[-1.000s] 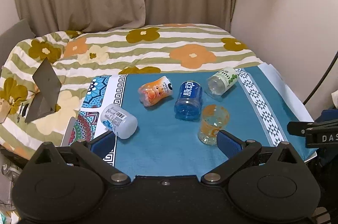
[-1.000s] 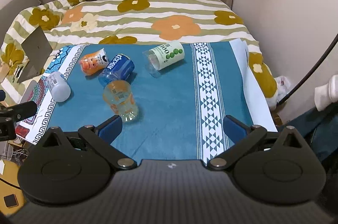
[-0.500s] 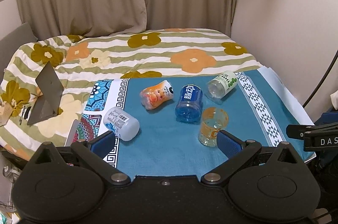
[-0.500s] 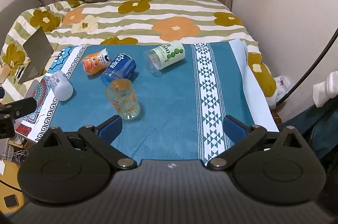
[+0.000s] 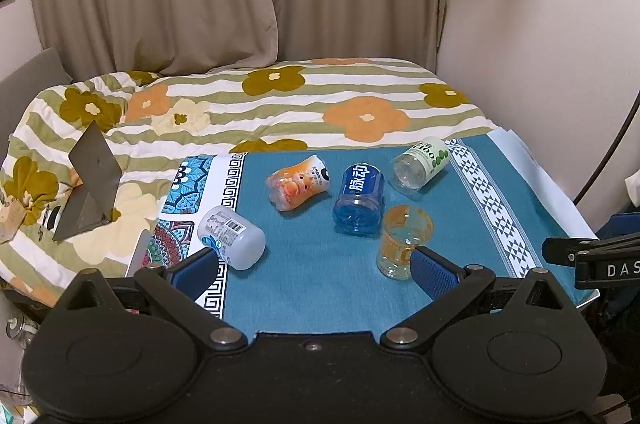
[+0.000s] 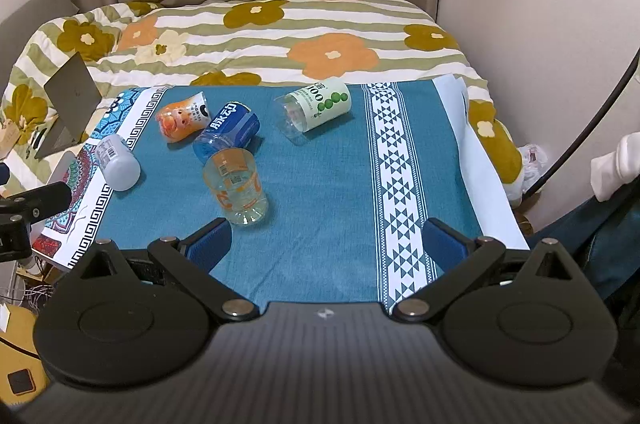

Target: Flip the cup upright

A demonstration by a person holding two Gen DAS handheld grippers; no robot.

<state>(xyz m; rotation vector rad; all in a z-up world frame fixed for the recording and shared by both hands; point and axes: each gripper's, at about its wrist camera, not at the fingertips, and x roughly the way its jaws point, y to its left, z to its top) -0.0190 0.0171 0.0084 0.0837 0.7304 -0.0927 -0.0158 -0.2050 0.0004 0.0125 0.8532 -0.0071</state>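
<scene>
Several cut-bottle cups sit on a blue cloth. A clear cup with orange print stands upright; it also shows in the right wrist view. Lying on their sides are a blue cup, an orange cup, a green-labelled cup and a white cup. My left gripper is open and empty, its right finger just in front of the clear cup. My right gripper is open and empty, its left finger near the clear cup.
The cloth lies on a board at the foot of a bed with a flowered quilt. A grey laptop stands open on the quilt at left. A wall rises close on the right, with a black cable.
Both cameras have pulled back and up a little, so the cups sit lower and slightly farther in view. The cups have not moved. Both grippers stay open.
</scene>
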